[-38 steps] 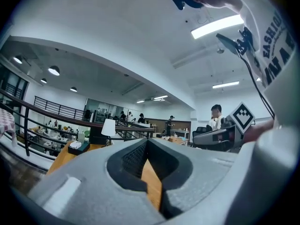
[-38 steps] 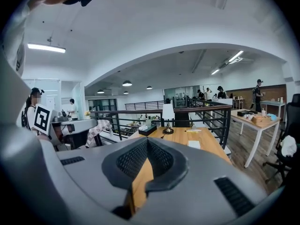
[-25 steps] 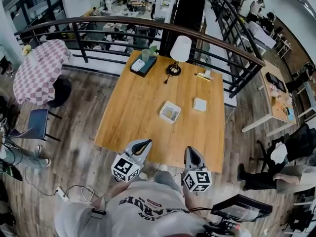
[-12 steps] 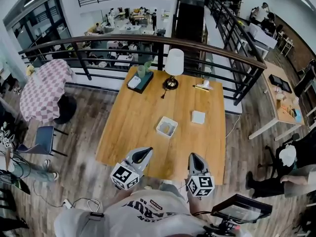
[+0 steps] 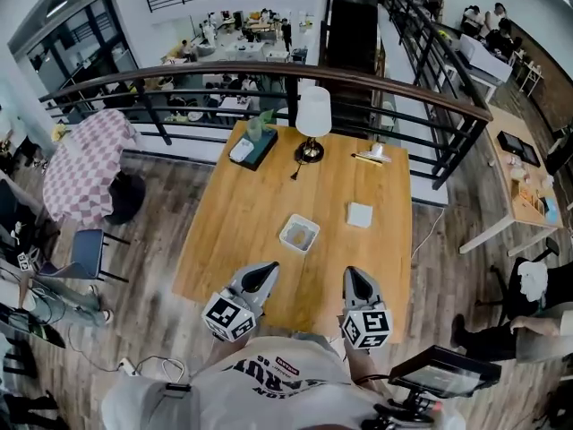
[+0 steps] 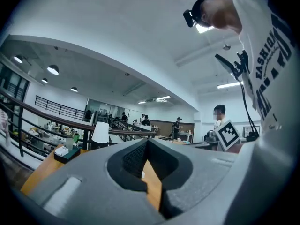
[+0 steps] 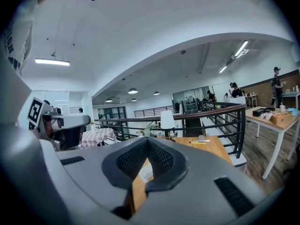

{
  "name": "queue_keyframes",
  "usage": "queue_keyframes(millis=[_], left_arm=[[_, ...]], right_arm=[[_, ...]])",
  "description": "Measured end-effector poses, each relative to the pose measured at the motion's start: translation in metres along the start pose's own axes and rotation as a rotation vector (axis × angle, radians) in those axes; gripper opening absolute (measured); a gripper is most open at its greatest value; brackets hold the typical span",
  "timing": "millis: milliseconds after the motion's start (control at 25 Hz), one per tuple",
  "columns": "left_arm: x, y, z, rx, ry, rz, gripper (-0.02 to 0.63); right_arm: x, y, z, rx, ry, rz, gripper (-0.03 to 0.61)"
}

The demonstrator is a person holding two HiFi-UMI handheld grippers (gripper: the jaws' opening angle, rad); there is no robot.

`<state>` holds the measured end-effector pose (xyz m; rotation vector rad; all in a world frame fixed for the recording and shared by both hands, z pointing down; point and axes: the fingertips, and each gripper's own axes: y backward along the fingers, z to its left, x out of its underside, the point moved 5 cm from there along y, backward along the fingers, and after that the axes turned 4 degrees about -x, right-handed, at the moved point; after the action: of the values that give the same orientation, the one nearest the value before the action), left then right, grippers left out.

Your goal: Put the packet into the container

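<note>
task: not begun yet | flat white square packet (image 5: pixel 360 214) is lying on the brown wooden table (image 5: pixel 242 231), near the small white square container (image 5: pixel 290 226) | left gripper (image 5: pixel 265 268) and right gripper (image 5: pixel 352 273) are hanging by the near edge, jaws pressed together, holding nothing

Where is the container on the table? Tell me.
In the head view, the container sits near the middle of the wooden table, just left of the white packet and on the near side of the lamp.
</note>
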<state>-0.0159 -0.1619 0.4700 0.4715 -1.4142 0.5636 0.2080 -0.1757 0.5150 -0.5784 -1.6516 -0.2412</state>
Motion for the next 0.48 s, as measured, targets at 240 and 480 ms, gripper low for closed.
queue_keyframes(millis=[240,480], left_arm=[[0.007,-0.013,-0.005,-0.049,0.047,0.013,-0.002],[0.014,-0.017,-0.001,-0.09,0.06,0.025,-0.002]], right_arm=[[-0.001,-0.018,-0.019,-0.073,-0.001,0.016,0.008],[-0.007,-0.028,-0.026,-0.093,0.017,-0.013,0.006]])
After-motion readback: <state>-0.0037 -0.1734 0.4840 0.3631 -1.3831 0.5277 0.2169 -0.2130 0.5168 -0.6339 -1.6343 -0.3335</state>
